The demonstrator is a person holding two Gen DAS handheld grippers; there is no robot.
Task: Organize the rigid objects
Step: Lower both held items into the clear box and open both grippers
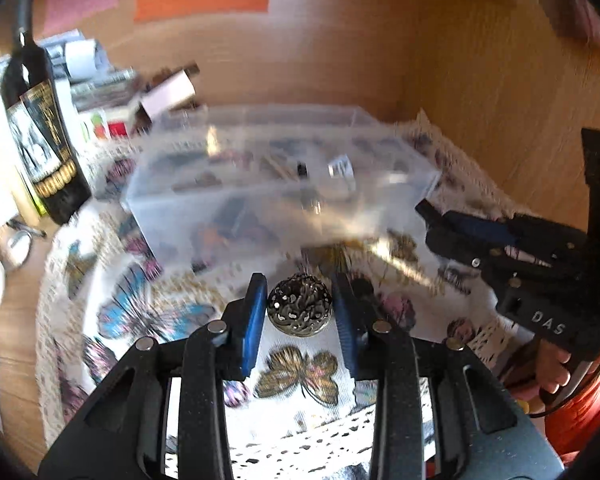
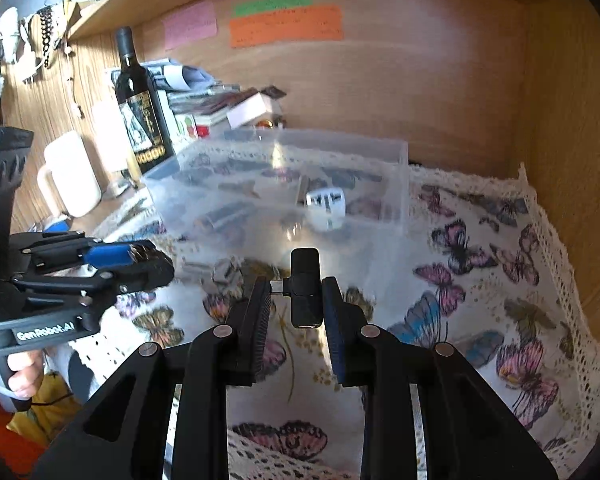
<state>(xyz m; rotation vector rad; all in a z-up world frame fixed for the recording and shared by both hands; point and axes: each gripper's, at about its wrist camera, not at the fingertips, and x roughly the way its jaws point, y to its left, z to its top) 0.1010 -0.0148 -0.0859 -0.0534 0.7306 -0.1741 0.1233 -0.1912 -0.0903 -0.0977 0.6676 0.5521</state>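
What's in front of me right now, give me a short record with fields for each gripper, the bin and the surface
left gripper: holds round ornate metal piece
right gripper: holds small black adapter
bin: clear plastic box, open, white plug inside
surface: butterfly-print cloth
background: dark wine bottle, orange note

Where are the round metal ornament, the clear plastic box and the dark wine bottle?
round metal ornament point(image 1: 300, 305), left wrist view, centre of its patterned face.
clear plastic box point(image 2: 402, 184), right wrist view, its right-hand wall.
dark wine bottle point(image 2: 142, 120), right wrist view, its label.
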